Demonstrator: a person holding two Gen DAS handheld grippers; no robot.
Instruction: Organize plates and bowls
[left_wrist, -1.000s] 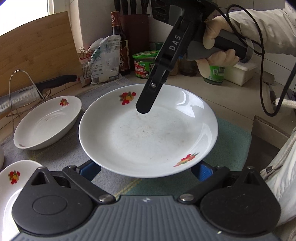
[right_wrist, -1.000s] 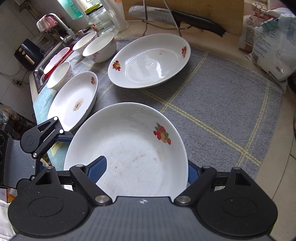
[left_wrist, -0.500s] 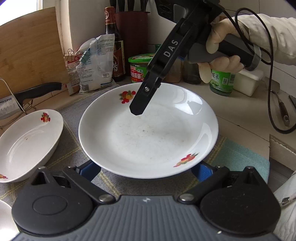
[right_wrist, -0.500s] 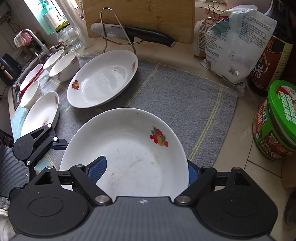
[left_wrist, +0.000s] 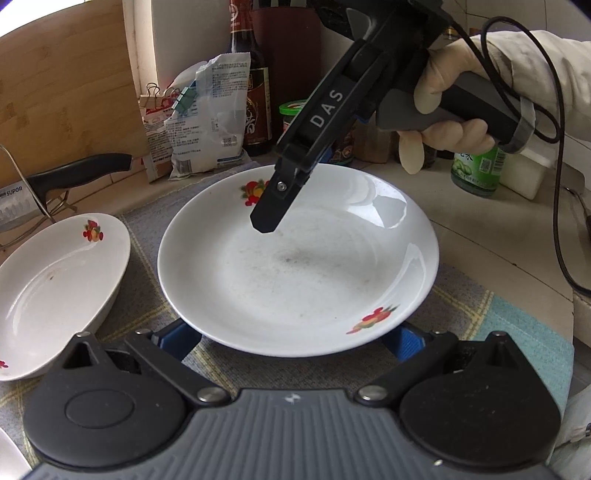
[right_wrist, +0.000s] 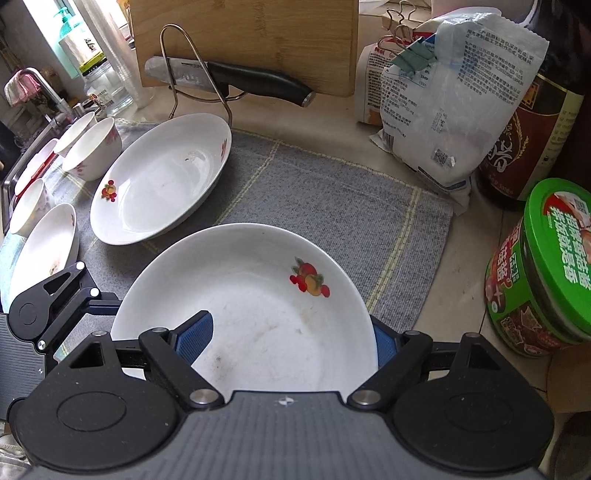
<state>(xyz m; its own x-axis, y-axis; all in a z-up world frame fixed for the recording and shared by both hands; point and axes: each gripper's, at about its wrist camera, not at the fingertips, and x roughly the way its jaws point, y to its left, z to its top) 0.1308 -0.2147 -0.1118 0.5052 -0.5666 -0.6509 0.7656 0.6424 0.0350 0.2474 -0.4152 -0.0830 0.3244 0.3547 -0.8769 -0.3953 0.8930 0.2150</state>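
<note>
grey mat (right_wrist: 332, 199); white fruit-print plate (left_wrist: 295, 266), faintly smudged

White plate (left_wrist: 295, 280) above grey mat (left_wrist: 147, 310), right claw (left_wrist: 271, 218) over it

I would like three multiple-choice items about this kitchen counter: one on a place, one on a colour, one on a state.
1. Where is the knife?
A. in a sink
B. on a wire rack before the cutting board
C. on a plate

2. What colour is the tub lid?
A. green
B. red
C. white

3. How is the plate between the right gripper's fingers?
A. upside down
B. full of food
C. upright, empty, faintly stained

Key: 1 B, its blade passes through the wire loop; 2 A, the rim is bright green; 3 C, the hollow faces up with brownish marks.
</note>
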